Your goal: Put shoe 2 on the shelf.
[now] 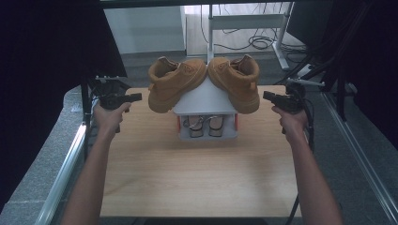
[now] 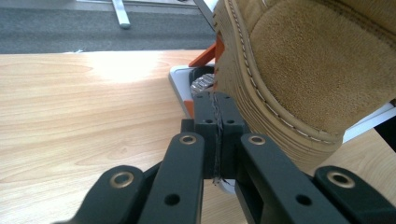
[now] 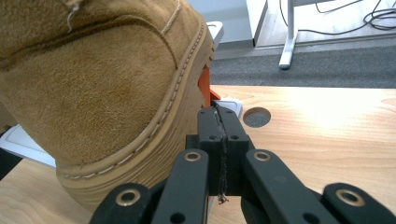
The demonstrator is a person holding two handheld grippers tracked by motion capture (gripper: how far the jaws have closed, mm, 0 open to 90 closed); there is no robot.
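- Near: bare wooden table (image 1: 197, 178); the person's forearms come in from the near edge, one on each side.
- Left gripper (image 1: 133, 97): jaws pressed flat together, nothing between them. Hangs at the left of the rack, tip pointing at the heel of the left boot (image 1: 173, 84), not touching as far as I can tell.
- Right gripper (image 1: 268, 96): jaws likewise fully closed and empty, just beside the heel of the right boot (image 1: 237, 79).
- Middle: white shoe rack (image 1: 206, 101); both tan boots lie on its sloped top, toes meeting at the ridge. A pair of sandals (image 1: 205, 126) sits on the lower shelf.
- Judgement: work barely begun. Neither boot grasped or lifted; jaws must open before any grip.
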